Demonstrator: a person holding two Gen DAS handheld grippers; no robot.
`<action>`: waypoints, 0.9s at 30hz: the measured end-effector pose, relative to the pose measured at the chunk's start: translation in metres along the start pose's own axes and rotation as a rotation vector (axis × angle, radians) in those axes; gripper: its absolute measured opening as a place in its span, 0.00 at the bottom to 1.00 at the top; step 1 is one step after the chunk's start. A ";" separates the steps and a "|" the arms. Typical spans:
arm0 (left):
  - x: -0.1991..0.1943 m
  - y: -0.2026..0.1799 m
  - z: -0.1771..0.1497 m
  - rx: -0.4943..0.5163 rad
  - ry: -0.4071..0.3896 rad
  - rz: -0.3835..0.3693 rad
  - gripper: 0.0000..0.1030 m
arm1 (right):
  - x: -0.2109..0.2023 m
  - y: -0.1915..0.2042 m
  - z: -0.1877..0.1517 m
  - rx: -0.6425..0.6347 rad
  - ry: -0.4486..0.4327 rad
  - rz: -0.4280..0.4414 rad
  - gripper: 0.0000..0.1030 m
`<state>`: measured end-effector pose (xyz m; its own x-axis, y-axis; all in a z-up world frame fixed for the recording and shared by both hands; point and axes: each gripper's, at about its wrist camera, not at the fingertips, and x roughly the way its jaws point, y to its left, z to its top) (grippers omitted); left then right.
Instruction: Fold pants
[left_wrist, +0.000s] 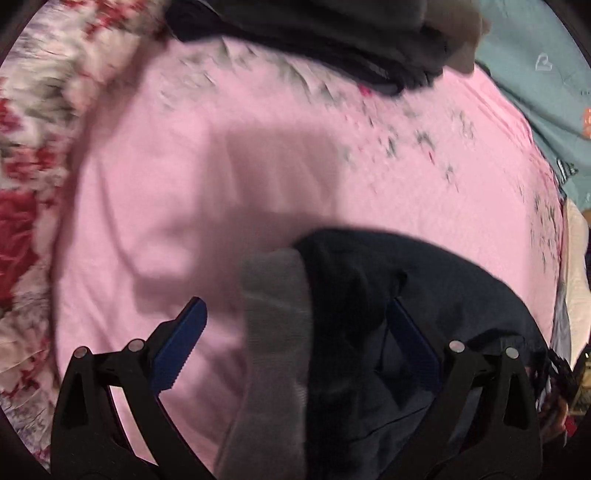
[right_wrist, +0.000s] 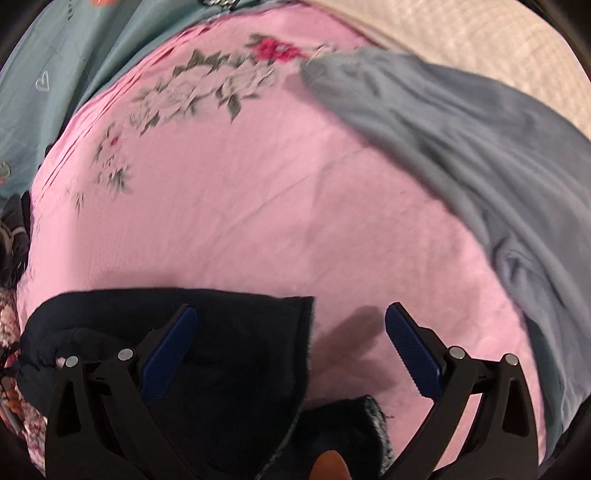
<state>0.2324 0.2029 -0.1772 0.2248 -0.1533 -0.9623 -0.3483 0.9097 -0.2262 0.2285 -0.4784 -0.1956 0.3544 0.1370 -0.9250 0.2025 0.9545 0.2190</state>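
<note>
Pants (left_wrist: 424, 295), dark navy, lie bunched on the pink bedsheet (left_wrist: 221, 184) at the near edge of both views. In the left wrist view a grey band (left_wrist: 275, 332) of the garment runs along the dark cloth's left side. The left gripper (left_wrist: 299, 350) has its jaws spread wide; the grey band and dark cloth lie between the blue pads (left_wrist: 184, 343), and the right pad is partly covered by fabric. Whether either pad touches the cloth cannot be told.

In the right wrist view the pants (right_wrist: 221, 332) sit at lower left. The right gripper (right_wrist: 291, 354) is likewise wide apart: its left finger is over the dark cloth, its right finger over bare sheet (right_wrist: 258, 203). It has hold of nothing.

A grey-blue garment (right_wrist: 461, 147) lies on the sheet to the right, well apart from the pants. A dark pile of clothing (left_wrist: 314, 33) lies at the far edge of the sheet in the left wrist view. A teal cloth (right_wrist: 74, 55) borders the sheet.
</note>
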 end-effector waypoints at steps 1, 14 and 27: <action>0.009 -0.002 0.001 0.010 0.040 -0.011 0.98 | 0.000 0.006 -0.001 -0.024 -0.017 -0.034 0.90; -0.011 -0.038 -0.005 0.148 -0.208 -0.016 0.18 | -0.068 0.067 0.050 -0.202 -0.251 -0.011 0.12; -0.026 -0.059 0.033 0.116 -0.355 0.109 0.50 | 0.003 0.099 0.168 -0.299 -0.265 -0.181 0.49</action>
<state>0.2775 0.1659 -0.1336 0.5001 0.0709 -0.8631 -0.2866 0.9540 -0.0877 0.4030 -0.4284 -0.1242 0.5675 -0.0746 -0.8200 0.0234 0.9969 -0.0746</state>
